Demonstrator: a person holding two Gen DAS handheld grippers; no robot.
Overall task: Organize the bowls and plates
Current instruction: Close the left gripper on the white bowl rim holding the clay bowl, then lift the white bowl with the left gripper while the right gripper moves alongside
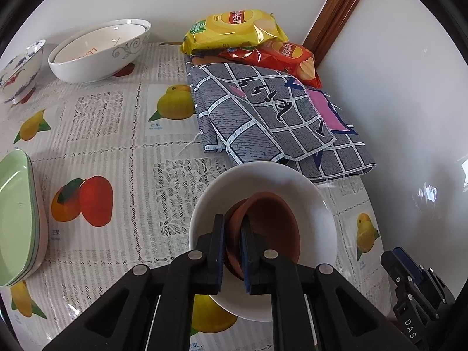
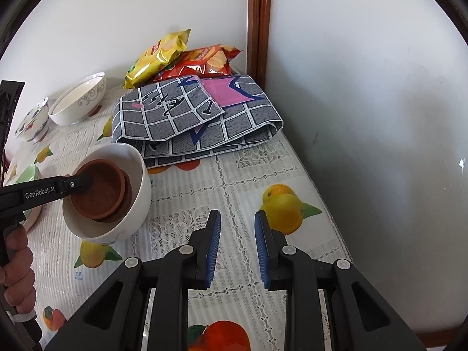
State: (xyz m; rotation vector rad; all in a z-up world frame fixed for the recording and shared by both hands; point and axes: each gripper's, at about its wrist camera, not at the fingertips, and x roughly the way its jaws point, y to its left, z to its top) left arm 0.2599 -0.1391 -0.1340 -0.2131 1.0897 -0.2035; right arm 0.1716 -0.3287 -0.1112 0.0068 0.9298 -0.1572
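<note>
My left gripper (image 1: pixel 232 228) is shut on the near rim of a small brown clay bowl (image 1: pixel 272 228), tilted inside a white bowl (image 1: pixel 321 204) on the table. The right wrist view shows two nested brown bowls (image 2: pixel 102 193) inside the white bowl (image 2: pixel 137 193), with the left gripper (image 2: pixel 84 182) gripping their rim. My right gripper (image 2: pixel 237 228) is open and empty above the tablecloth, to the right of the white bowl.
Two nested large white bowls (image 1: pixel 99 55) and a blue-patterned bowl (image 1: pixel 20 70) stand at the back left. Stacked green plates (image 1: pixel 17 219) sit at the left edge. A folded grey cloth (image 1: pixel 272 117) and chip bags (image 1: pixel 234 29) lie at the back right by the wall.
</note>
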